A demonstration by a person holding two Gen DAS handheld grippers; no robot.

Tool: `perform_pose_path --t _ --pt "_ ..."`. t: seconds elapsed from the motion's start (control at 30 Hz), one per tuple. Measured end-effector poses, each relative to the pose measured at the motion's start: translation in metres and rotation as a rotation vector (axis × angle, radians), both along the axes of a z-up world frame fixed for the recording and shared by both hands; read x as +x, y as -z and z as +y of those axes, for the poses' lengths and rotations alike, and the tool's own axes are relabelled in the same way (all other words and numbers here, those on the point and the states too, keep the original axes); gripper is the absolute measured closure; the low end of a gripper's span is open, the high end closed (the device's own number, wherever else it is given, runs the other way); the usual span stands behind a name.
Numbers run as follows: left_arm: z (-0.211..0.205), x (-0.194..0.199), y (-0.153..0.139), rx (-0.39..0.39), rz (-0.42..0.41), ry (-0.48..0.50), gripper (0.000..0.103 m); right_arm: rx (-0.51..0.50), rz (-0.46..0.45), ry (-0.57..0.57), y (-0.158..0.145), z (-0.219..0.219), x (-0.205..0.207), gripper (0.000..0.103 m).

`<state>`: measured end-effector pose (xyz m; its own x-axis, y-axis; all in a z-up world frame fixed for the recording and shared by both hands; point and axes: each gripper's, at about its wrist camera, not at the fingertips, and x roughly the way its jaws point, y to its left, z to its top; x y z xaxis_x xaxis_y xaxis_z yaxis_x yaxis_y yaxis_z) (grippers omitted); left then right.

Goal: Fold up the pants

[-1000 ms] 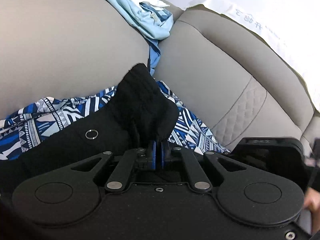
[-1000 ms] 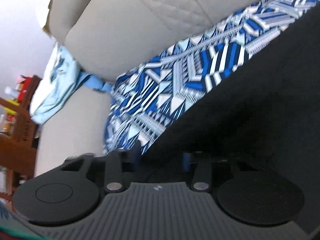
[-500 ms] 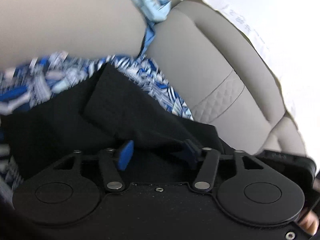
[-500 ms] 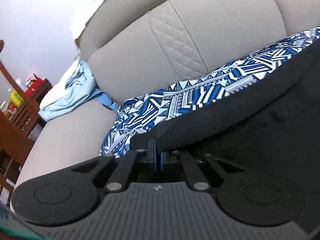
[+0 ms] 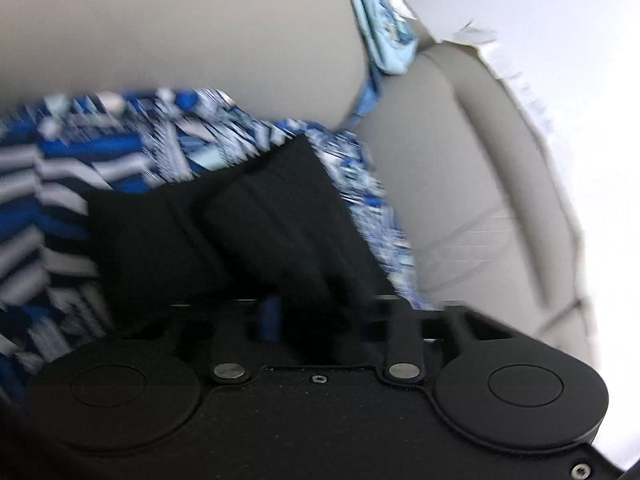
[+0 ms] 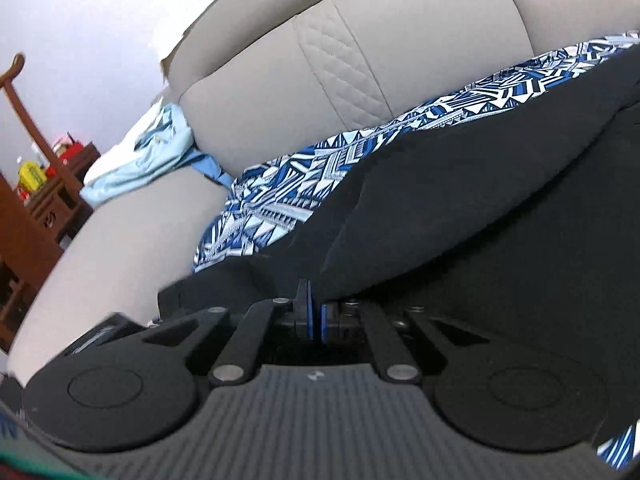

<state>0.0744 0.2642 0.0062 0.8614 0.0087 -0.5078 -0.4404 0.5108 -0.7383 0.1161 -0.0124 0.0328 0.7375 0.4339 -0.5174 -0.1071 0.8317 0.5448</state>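
The black pants [image 5: 256, 236] lie on a blue and white patterned cloth [image 5: 72, 168] on a beige sofa. In the blurred left wrist view my left gripper [image 5: 316, 316] has its jaws apart, with a fold of the pants lying between them; one blue finger [image 5: 272, 316] shows and the other is hidden by fabric. In the right wrist view my right gripper [image 6: 314, 312] is shut on an edge of the black pants [image 6: 460, 200], which drape up and right over the patterned cloth [image 6: 300, 184].
A light blue garment [image 6: 148, 160] sits wedged between sofa cushions [image 6: 360, 48], also in the left wrist view [image 5: 384, 36]. A brown wooden cabinet [image 6: 36, 216] with small items stands left of the sofa. The sofa backrest [image 5: 460, 184] rises behind the pants.
My left gripper opened, let go of the pants fold and swung over the pants. My right gripper closed on the pants edge and has lifted it.
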Motion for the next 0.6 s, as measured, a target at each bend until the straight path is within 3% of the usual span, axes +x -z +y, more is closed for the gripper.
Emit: perform_pose_path --t 0.13,0.27,0.4,0.47,0.53,0.6 --pt "-0.008 -0.005 -0.004 0.131 0.053 -0.041 0.094 -0.022 -0.031 0.05 0.007 0.003 -0.012 0.088" --pt "-0.014 -0.008 -0.011 0.25 0.067 -0.075 0.094 -0.062 -0.023 0.286 0.016 -0.026 0.004 0.087" --pt "-0.007 -0.005 -0.008 0.221 0.09 -0.068 0.094 -0.053 0.074 0.609 0.028 -0.1 0.025 0.087" --pt "-0.008 -0.004 -0.007 0.226 0.091 -0.066 0.094 -0.042 0.071 0.677 0.029 -0.137 0.031 0.09" --pt "-0.01 -0.002 -0.008 0.243 0.095 -0.062 0.094 -0.1 0.072 0.748 0.024 -0.172 0.037 0.089" --pt "-0.009 0.0 -0.007 0.238 0.1 -0.058 0.094 -0.108 0.06 0.808 0.017 -0.213 0.042 0.081"
